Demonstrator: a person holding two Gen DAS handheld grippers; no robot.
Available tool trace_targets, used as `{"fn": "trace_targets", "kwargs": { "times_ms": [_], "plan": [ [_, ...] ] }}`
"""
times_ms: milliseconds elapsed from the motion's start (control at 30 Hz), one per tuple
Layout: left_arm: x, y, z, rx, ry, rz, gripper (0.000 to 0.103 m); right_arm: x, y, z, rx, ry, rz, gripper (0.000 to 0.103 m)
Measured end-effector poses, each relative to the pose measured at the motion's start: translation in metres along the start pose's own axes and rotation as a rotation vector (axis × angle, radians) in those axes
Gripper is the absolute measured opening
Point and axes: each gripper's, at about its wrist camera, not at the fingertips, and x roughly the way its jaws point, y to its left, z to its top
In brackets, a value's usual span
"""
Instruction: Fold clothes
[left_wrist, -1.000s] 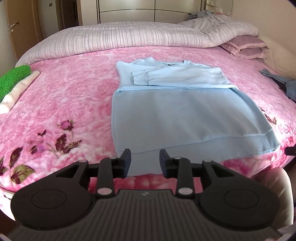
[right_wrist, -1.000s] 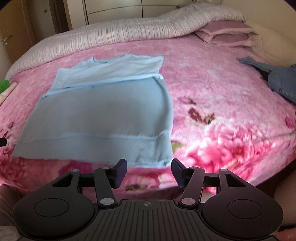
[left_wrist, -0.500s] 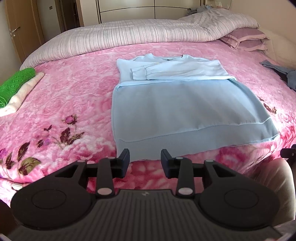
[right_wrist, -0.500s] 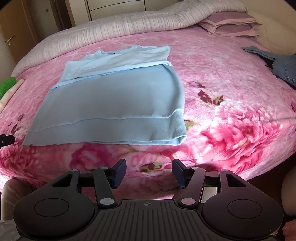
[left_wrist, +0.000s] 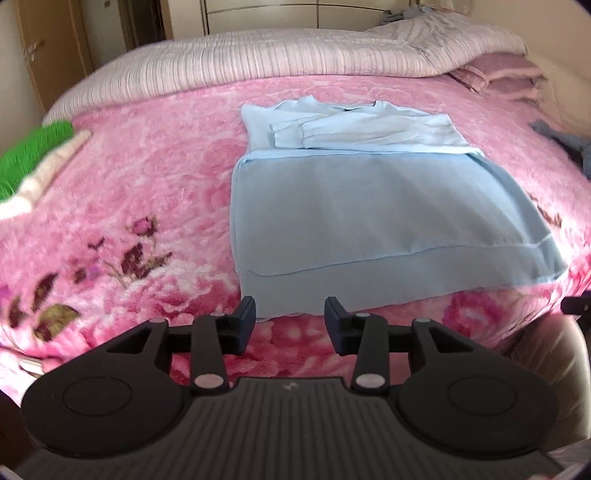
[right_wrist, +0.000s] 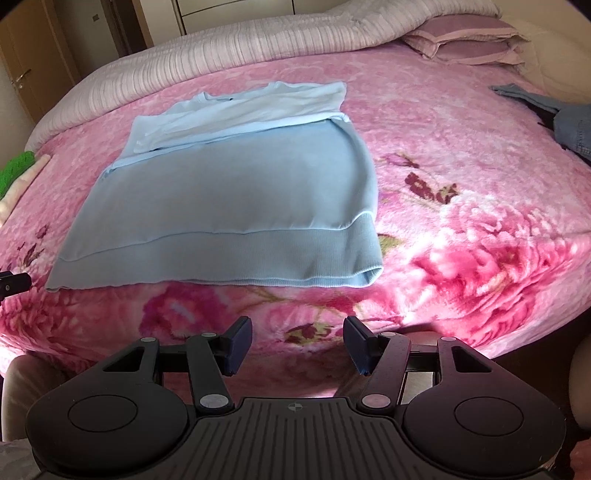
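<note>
A light blue sweater (left_wrist: 376, 206) lies flat on the pink flowered bedspread (left_wrist: 147, 184), sleeves folded across its chest, ribbed hem toward me. My left gripper (left_wrist: 290, 315) hovers just short of the hem's left corner; its jaws are opening and hold nothing. In the right wrist view the same sweater (right_wrist: 236, 192) spreads out ahead. My right gripper (right_wrist: 297, 338) stands open and empty over the bedspread, a short way back from the hem's right end.
A green and cream folded pile (left_wrist: 33, 162) rests at the bed's left side. Denim clothes (right_wrist: 569, 118) lie at the right side. A striped quilt (left_wrist: 258, 59) and purple pillows (right_wrist: 465, 37) sit at the back. A wooden door (right_wrist: 22, 59) stands beyond.
Both grippers have drawn back from the sweater's hem, which now lies further ahead in both views. The left jaws have spread a little wider. The sweater has not moved.
</note>
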Motion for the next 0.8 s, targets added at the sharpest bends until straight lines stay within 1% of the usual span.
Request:
{"fn": "trace_targets", "kwargs": {
  "times_ms": [100,200,300,333,433,533,600,700,800],
  "plan": [
    [0.009,0.028,0.004,-0.123,0.015,-0.081,0.037,0.005,-0.005,0.006,0.009,-0.002,-0.002,0.058],
    [0.020,0.056,0.005,-0.224,0.015,-0.132,0.038,0.008,-0.016,0.015,0.029,-0.015,-0.004,0.058],
    [0.032,0.084,0.006,-0.324,0.016,-0.183,0.042,0.011,-0.030,0.025,0.070,-0.031,0.009,0.058],
    [0.038,0.089,0.006,-0.343,0.022,-0.196,0.042,0.012,-0.035,0.028,0.085,-0.036,0.013,0.058],
    [0.064,0.103,0.006,-0.436,0.057,-0.264,0.042,0.018,-0.056,0.035,0.166,-0.052,0.059,0.058],
    [0.091,0.117,0.004,-0.536,0.095,-0.332,0.042,0.027,-0.082,0.037,0.280,-0.061,0.109,0.058],
    [0.107,0.125,0.002,-0.589,0.108,-0.361,0.043,0.032,-0.099,0.039,0.352,-0.072,0.141,0.058],
    [0.119,0.135,0.000,-0.660,0.091,-0.440,0.046,0.041,-0.125,0.041,0.454,-0.078,0.190,0.058],
    [0.126,0.139,-0.002,-0.703,0.092,-0.493,0.046,0.053,-0.149,0.043,0.538,-0.070,0.240,0.058]
  ]
}}
